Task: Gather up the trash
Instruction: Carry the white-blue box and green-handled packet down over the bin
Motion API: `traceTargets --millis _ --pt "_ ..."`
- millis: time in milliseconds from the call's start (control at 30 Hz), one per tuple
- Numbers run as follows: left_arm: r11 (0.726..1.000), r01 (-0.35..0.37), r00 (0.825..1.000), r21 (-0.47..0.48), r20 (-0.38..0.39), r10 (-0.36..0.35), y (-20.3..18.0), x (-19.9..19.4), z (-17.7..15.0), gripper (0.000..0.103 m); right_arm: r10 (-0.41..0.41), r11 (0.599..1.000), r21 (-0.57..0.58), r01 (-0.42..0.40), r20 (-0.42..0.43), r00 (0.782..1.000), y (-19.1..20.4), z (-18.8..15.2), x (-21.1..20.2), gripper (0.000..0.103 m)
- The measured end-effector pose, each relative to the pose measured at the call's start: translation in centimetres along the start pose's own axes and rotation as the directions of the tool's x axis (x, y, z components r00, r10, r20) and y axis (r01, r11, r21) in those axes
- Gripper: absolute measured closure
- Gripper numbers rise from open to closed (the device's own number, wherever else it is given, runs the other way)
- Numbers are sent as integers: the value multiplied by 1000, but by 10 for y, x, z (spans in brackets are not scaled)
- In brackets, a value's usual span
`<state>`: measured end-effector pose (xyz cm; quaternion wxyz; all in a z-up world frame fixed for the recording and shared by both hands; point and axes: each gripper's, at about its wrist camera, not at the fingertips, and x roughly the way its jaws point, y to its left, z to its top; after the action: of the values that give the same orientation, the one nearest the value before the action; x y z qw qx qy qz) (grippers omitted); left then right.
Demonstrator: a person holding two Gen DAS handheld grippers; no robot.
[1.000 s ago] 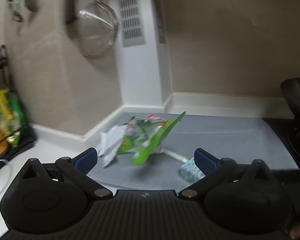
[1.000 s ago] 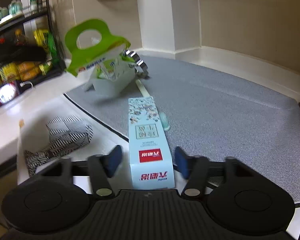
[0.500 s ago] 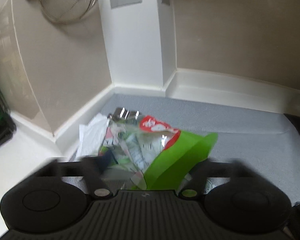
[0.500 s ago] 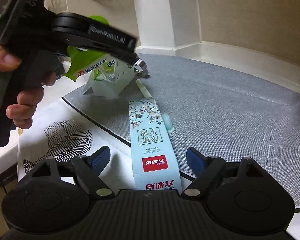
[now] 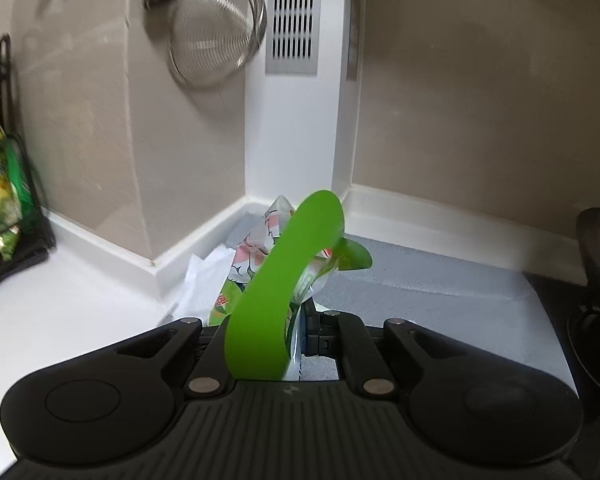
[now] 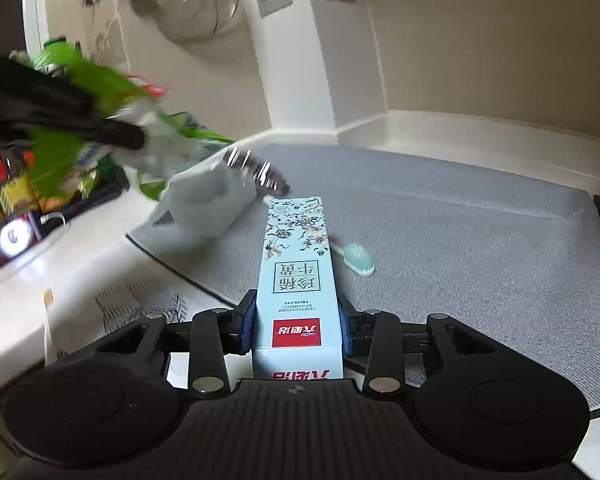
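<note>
Clamping the green plastic bag (image 5: 276, 280), the left gripper (image 5: 298, 330) holds it lifted above the grey mat (image 5: 440, 292), fingers together. The right gripper (image 6: 298, 330) is closing its jaws, pads against a pale blue carton (image 6: 298, 264) lying on the mat beside a toothbrush (image 6: 356, 258).

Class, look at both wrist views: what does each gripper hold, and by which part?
Left gripper: green plastic bag, pinched at its green handle end. Right gripper, jaws closing: pale blue carton, pads against its sides near its near end.
</note>
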<state>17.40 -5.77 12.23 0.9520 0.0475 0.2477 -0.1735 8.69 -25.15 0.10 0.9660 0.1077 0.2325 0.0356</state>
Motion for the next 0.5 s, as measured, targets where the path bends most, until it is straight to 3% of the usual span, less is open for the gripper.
traceTargets --millis 200,500 --pt "1000 -5 999 24 34 4 -6 -44 -5 97 25 999 41 -26 32 999 -7 1 -2 62" --pt "997 -62 996 45 -54 65 -15 -66 -24 97 66 994 83 -70 46 997 -15 0 -1 62"
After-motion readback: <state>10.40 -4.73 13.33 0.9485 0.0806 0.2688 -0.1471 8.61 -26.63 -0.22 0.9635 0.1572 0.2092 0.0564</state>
